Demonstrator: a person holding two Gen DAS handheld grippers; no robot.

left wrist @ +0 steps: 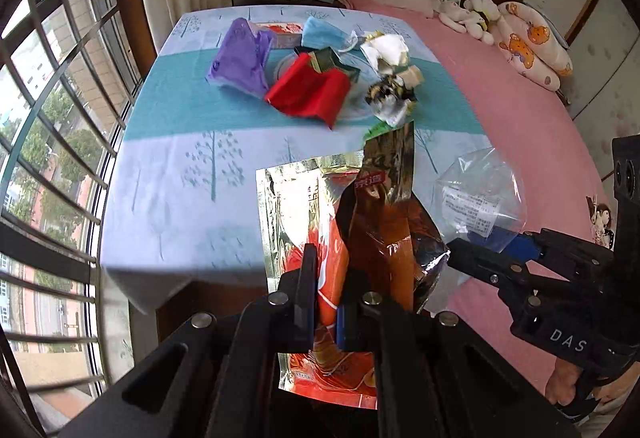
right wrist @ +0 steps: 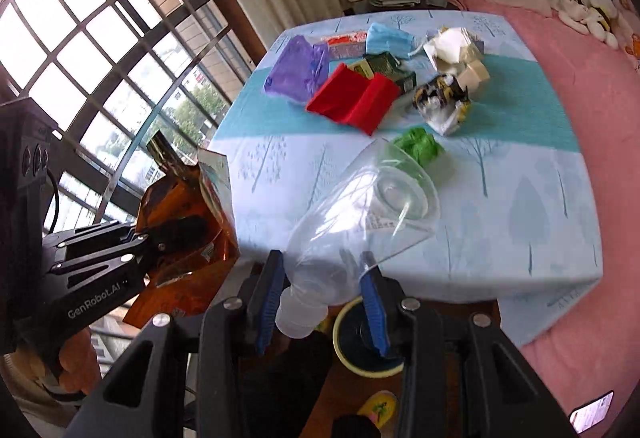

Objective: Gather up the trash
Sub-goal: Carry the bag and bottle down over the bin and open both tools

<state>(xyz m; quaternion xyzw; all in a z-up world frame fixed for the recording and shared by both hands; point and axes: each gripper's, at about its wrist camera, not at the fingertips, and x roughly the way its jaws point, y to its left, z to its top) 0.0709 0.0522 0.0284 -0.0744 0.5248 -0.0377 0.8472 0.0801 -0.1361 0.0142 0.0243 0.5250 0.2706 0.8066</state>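
Gripping trash — left tool (left wrist: 326,292) foil wrappers (left wrist: 360,222), right tool (right wrist: 324,294) bottle (right wrist: 360,206).

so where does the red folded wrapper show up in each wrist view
Left wrist view: the red folded wrapper lies on the table upper centre, right of the purple bag.
Right wrist view: it sits upper centre, again just right of the purple bag.
Shared landmark: the blue face mask lies just beyond it in both.
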